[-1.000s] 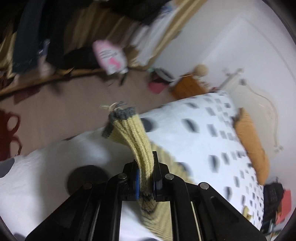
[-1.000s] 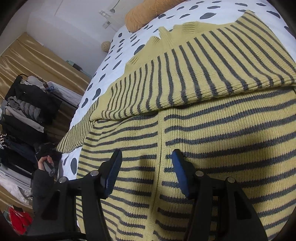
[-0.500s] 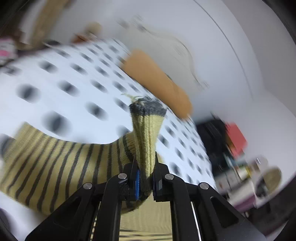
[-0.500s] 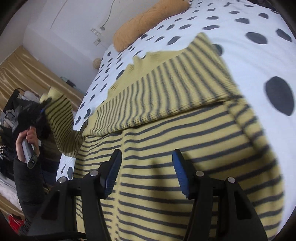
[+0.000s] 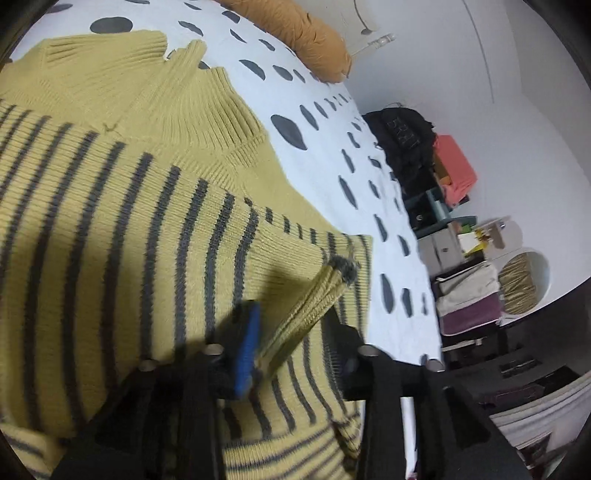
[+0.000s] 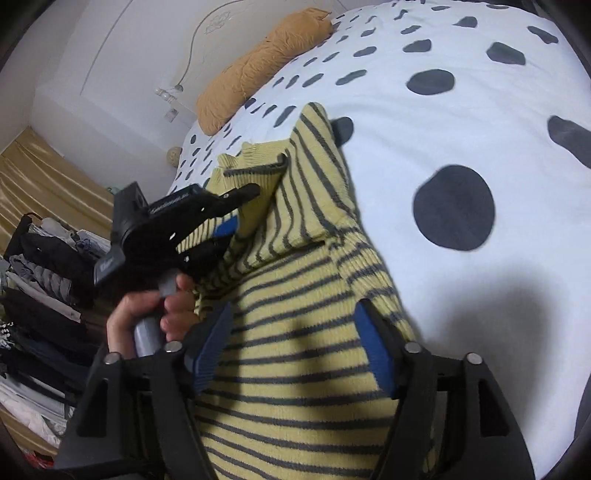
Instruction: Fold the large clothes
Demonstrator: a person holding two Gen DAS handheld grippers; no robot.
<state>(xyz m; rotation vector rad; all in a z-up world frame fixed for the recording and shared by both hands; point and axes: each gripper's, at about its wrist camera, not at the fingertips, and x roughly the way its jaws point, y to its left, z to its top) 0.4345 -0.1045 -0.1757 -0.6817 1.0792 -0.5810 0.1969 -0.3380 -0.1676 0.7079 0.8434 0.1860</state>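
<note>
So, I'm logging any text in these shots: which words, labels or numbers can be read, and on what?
"ERH": faint pale letters on the black garment, reading uncertain.
Pale print along the side plate of the left claw: too blurred to read.
White mark on its lower body: too blurred to read.
No other text shows.

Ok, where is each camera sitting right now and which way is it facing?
Left wrist: on the left tongs, looking along them over the striped sweater towards the orange pillow; the sleeve cuff lies between its open fingers.
Right wrist: on the right tongs, open above the sweater, facing the bed's head; the left hand shows.
Shared: sweater, pillow, spotted bedsheet.
</note>
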